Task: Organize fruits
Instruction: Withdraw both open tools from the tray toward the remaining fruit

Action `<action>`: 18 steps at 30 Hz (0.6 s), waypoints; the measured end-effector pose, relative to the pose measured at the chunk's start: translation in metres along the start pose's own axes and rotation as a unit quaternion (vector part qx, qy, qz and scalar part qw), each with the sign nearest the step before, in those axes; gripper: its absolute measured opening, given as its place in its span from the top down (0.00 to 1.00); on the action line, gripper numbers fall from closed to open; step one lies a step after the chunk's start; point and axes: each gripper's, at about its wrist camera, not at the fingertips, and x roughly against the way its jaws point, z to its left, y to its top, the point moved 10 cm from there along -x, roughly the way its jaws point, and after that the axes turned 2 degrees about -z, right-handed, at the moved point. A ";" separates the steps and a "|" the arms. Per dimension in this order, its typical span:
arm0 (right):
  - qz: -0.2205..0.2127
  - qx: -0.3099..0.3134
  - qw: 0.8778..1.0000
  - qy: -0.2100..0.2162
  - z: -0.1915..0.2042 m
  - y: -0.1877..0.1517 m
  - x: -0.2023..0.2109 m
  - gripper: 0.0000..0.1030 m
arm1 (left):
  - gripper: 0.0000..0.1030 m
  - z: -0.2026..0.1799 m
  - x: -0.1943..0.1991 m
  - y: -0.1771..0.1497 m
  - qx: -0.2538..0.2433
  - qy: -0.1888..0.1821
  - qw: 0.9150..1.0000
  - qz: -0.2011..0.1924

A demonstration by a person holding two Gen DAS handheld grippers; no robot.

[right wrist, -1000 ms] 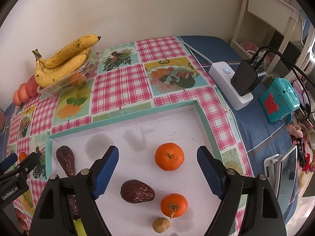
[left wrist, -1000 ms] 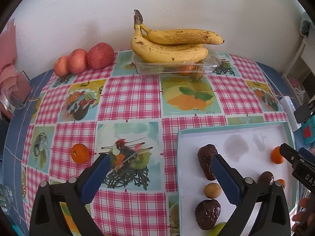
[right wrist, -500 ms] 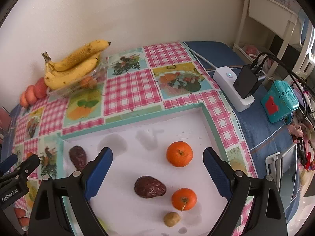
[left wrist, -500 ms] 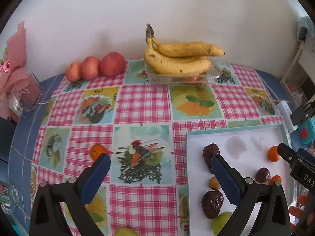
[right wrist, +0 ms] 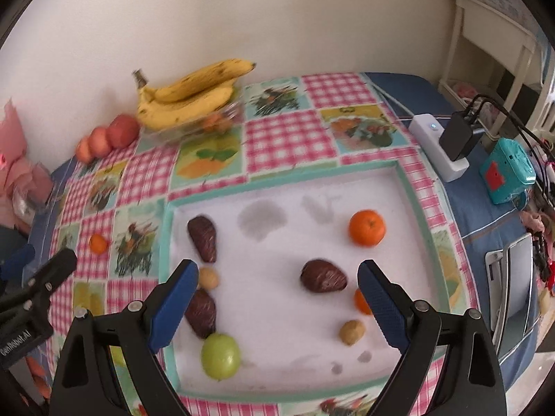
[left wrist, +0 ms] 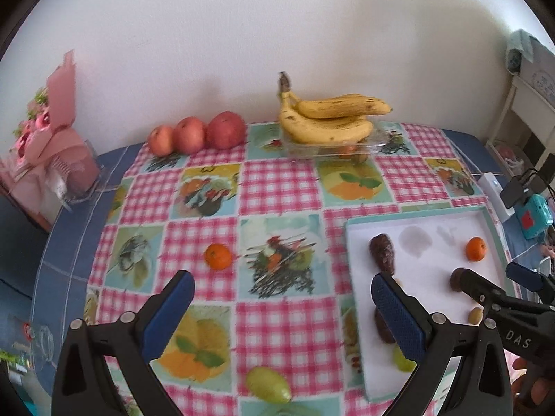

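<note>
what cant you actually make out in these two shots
- Fruit in the clear container, both views: hidden under the bananas.
- One orange, right wrist view: half behind a gripper finger.
- Lower dark fruit, left wrist view: mostly behind a finger.
- Green fruit: blurred.

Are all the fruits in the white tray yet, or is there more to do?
Partly done. The white tray already holds three dark fruits, two oranges, a green fruit and two small tan ones. Nothing is in hand: the left gripper and right gripper are open and empty. Still out on the tablecloth: a small orange and a green fruit, perhaps also the apples and bananas.
</note>
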 end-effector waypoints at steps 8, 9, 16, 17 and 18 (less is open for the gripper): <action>0.009 0.034 0.999 0.014 0.035 -0.021 -0.001 0.09 | 0.00 0.061 0.005 -0.029 0.021 0.057 0.998 0.021; 0.012 0.041 0.999 0.020 0.043 -0.024 -0.001 0.09 | 0.00 0.068 0.006 -0.033 0.024 0.064 0.997 0.023; 0.011 0.080 0.996 0.029 0.081 -0.029 0.001 0.09 | 0.00 0.129 0.001 -0.057 0.062 0.107 0.991 0.053; 0.013 0.084 0.996 0.031 0.088 -0.031 0.001 0.09 | 0.00 0.136 0.000 -0.060 0.069 0.111 0.990 0.057; 0.014 0.087 0.996 0.033 0.093 -0.032 0.001 0.09 | 0.00 0.142 -0.001 -0.064 0.075 0.113 0.989 0.061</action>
